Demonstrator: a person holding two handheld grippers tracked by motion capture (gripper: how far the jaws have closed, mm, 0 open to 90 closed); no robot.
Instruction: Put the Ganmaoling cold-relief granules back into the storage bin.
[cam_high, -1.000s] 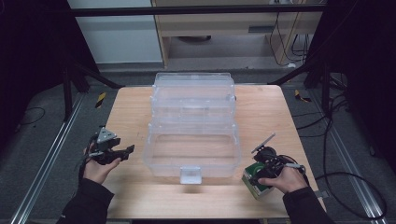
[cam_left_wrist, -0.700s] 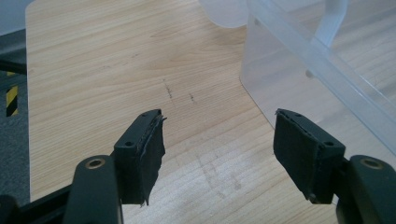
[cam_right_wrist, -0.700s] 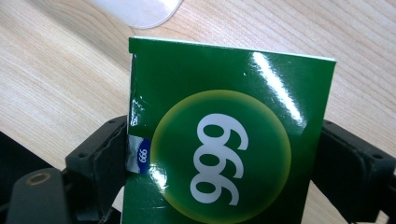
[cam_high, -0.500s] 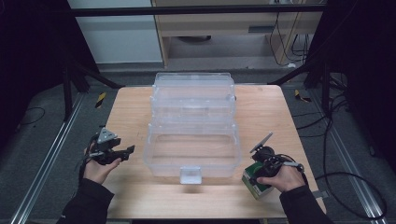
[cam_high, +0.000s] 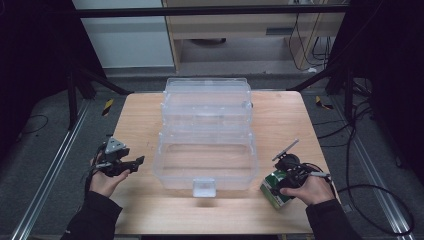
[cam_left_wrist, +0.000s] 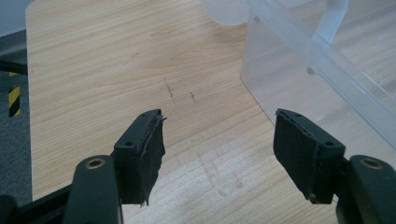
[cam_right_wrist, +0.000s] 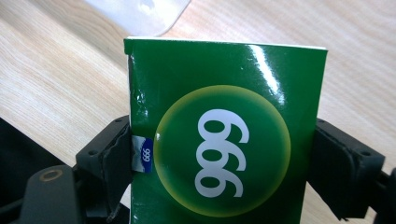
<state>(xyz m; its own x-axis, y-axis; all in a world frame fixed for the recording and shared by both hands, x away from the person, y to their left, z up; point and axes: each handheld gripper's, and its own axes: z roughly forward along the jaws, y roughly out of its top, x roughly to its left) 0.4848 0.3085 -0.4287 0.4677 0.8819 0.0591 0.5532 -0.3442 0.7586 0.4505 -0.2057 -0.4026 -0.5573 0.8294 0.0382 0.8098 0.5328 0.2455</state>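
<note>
A: From the high view, where is the work?

B: The right gripper sits at the table's near right corner, its 2 jaws around a green box, just right of the clear plastic organiser. The left gripper hovers left of the organiser, holding nothing.

A: And the left gripper view?

B: Jaws spread wide, bare wood between them, the organiser's wall beyond the right jaw.

A: The right gripper view?

B: The green box, marked 999, fills the gap. The jaws have just been closing; both pads look pressed to its sides, though I can't be certain of the right one. Its long axis runs away from the jaws, far end toward the organiser's latch.

A: So which step?

B: Securing the pick, I'd judge. Next comes lifting and carrying it over the organiser's rim into the open tray.
</note>
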